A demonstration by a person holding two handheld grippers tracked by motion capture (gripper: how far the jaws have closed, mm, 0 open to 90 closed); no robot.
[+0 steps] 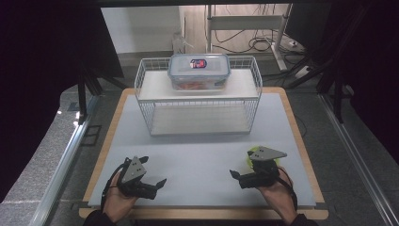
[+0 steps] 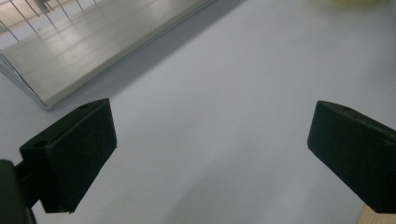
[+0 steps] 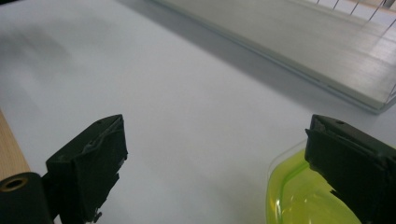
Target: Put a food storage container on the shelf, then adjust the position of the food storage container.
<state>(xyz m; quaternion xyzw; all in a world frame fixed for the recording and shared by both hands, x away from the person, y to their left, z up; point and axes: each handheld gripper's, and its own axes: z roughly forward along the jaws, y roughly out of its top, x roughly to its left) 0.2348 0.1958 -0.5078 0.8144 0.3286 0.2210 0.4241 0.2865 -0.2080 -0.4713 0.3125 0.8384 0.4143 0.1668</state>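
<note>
Right gripper (image 1: 241, 175): jaws spread wide, nothing between them, held low over the near right part of the desk (image 1: 197, 155) and pointing toward the person's left. In the right gripper view one jaw stands against the near rim of a yellow-green container (image 3: 299, 198); whether it touches the rim or merely overlaps it in the picture cannot be told. Yellow-green container: translucent plastic, rounded rim, resting on the desk's pale mat at the near right, just behind and partly under the right gripper in the high view (image 1: 251, 155); its full outline and long axis are hidden by the gripper body. Left gripper (image 1: 157, 182): jaws likewise wide apart and empty, over bare mat at the near left, aimed toward the centre of the desk; a yellow blur at the top edge of the left gripper view is probably the same container, well apart from these jaws. Key relation: the container lies to the right hand's side, beside one right jaw rather than between the pair, so the right gripper is much the nearer and would, by judgement, need to turn or shift sideways to straddle the rim. Wire shelf rack (image 1: 197, 101): white, two-tiered, at the far middle of the desk. Lidded clear box (image 1: 199, 70): on the rack's upper tier, reddish contents, lid on.
</note>
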